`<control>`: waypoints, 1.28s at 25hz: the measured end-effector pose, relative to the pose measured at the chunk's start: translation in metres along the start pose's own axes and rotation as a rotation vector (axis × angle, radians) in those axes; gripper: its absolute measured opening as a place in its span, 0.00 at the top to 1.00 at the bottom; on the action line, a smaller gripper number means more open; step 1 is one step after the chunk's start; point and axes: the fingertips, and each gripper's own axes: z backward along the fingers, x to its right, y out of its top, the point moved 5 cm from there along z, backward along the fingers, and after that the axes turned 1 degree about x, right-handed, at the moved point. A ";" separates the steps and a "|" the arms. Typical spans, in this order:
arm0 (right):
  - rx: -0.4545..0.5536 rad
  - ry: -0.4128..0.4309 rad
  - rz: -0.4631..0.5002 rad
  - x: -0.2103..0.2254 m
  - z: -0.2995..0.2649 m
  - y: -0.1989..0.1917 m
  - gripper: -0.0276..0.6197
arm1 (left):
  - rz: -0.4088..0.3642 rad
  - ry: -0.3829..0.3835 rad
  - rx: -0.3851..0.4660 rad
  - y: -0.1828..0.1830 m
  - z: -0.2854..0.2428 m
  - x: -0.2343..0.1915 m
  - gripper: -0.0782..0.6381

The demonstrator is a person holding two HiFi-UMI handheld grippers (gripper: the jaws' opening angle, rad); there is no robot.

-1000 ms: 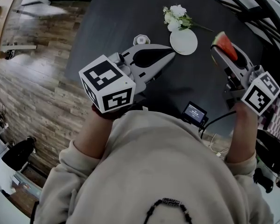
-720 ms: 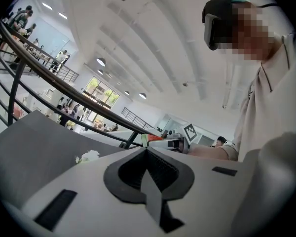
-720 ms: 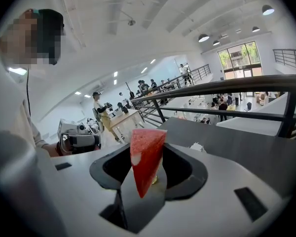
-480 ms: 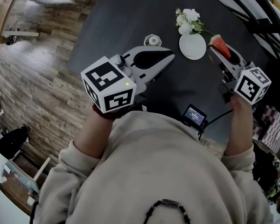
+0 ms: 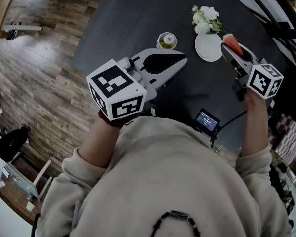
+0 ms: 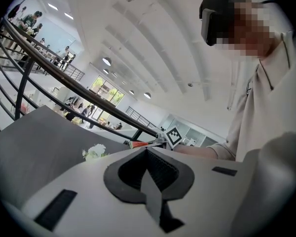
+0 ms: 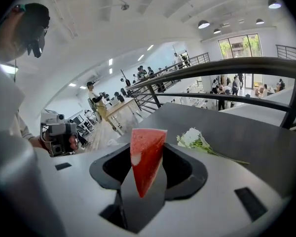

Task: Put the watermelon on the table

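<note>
A red wedge of watermelon (image 5: 232, 43) with a thin green rind sticks up between the jaws of my right gripper (image 5: 227, 46), which is shut on it. In the head view the wedge hangs by the right edge of a white plate (image 5: 207, 47) on the dark table (image 5: 133, 19). The right gripper view has the watermelon (image 7: 146, 159) upright, point down, above the table (image 7: 246, 132). My left gripper (image 5: 183, 59) hovers over the table's middle, shut and holding nothing; its jaws meet at the tip (image 6: 147, 150).
White flowers (image 5: 205, 19) lie just beyond the plate. A small jar (image 5: 166, 40) stands ahead of the left gripper. A small device with a lit screen (image 5: 206, 119) and its cable sit near the table's front edge. Wood floor lies to the left.
My right gripper has come down and in toward the white plate, still holding the watermelon. The left gripper has barely shifted; the jar now shows ahead of it.
</note>
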 end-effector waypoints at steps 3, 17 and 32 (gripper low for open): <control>-0.018 -0.006 -0.008 0.007 -0.008 -0.006 0.65 | 0.004 0.001 -0.005 -0.002 0.001 0.000 0.89; -0.125 -0.055 -0.033 0.046 -0.049 -0.037 0.65 | 0.033 0.024 -0.018 -0.012 0.009 -0.008 0.89; -0.246 -0.095 -0.027 0.079 -0.083 -0.069 0.65 | 0.053 0.043 -0.013 -0.016 0.010 -0.014 0.89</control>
